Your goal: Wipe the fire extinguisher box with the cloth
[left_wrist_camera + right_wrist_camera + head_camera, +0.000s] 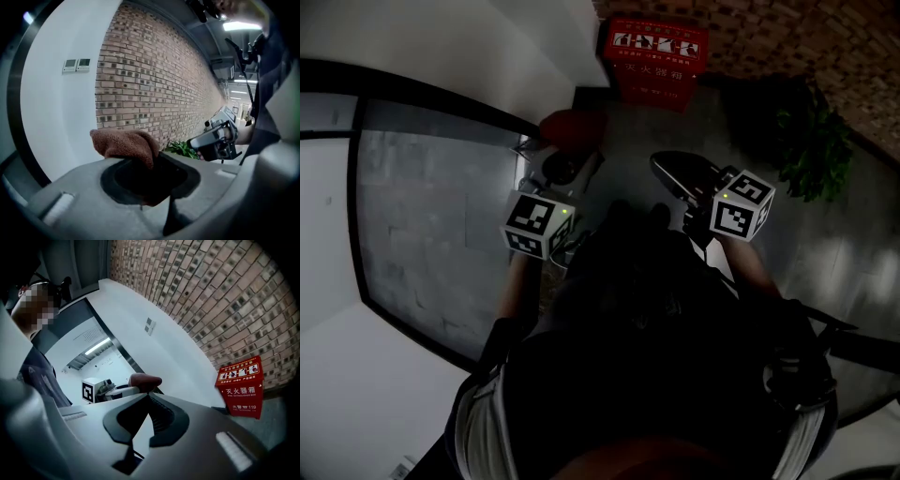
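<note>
Item: fire extinguisher box (654,58), red, upright on the floor (825,253) where the white wall (441,37) meets the brick wall (787,33). It lies ahead of both grippers and well apart from them.
Item: cloth (125,143), brown, bunched, clamped in the left gripper (555,161) with a fold bulging past the jaw tips. Held in the air, clear of the box.
Item: right gripper (149,398), jaw tips together with nothing between them; held level with the left gripper, just beside it, aimed toward the box.
Item: green plant (811,141), by the brick wall, to the right of the box
</note>
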`<state>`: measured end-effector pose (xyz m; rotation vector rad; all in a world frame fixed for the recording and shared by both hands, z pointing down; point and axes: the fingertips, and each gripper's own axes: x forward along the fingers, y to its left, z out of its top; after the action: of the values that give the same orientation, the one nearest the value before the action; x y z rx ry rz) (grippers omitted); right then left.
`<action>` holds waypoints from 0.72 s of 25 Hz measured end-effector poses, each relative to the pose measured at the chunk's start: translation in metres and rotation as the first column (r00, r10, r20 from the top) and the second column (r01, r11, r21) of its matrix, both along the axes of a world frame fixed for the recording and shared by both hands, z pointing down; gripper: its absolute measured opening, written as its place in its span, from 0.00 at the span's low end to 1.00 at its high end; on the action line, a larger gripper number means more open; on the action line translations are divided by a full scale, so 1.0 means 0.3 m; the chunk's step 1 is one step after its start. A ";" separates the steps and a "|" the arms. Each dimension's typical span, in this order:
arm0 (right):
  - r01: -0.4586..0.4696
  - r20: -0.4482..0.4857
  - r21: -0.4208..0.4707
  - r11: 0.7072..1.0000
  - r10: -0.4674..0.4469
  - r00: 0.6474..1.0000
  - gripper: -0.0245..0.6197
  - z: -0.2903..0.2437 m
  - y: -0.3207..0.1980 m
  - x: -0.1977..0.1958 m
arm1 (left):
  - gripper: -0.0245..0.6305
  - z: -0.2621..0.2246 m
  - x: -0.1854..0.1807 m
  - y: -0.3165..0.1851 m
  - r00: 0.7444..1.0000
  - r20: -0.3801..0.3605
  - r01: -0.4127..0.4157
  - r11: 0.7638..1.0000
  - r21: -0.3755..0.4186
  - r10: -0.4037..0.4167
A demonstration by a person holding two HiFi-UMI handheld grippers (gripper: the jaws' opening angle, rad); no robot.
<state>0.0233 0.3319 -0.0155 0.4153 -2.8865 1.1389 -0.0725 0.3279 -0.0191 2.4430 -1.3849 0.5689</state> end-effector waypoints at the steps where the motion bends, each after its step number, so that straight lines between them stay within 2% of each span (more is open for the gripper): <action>1: -0.004 0.003 -0.002 1.000 0.004 1.000 0.04 0.001 -0.020 0.004 | 0.19 0.004 0.003 -0.026 1.000 -0.005 -0.003 1.000 -0.003 0.003; 8: -0.065 -0.043 -0.020 0.998 0.065 0.997 0.04 0.045 -0.190 0.000 | 0.19 0.067 -0.016 -0.241 0.998 0.025 -0.063 0.998 0.013 0.063; 12: -0.101 -0.091 -0.005 0.995 0.100 0.991 0.04 0.038 -0.318 -0.077 | 0.19 0.104 -0.091 -0.390 0.997 -0.001 -0.082 0.997 0.007 0.082; 18: -0.135 -0.107 -0.023 0.991 0.132 0.985 0.04 0.028 -0.508 -0.239 | 0.19 0.172 -0.212 -0.636 0.990 -0.022 -0.143 0.989 -0.027 0.142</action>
<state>-0.0485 0.1794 -0.0072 0.6557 -2.7837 1.1382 -0.1360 0.1371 0.0324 2.5323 -1.1927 0.5896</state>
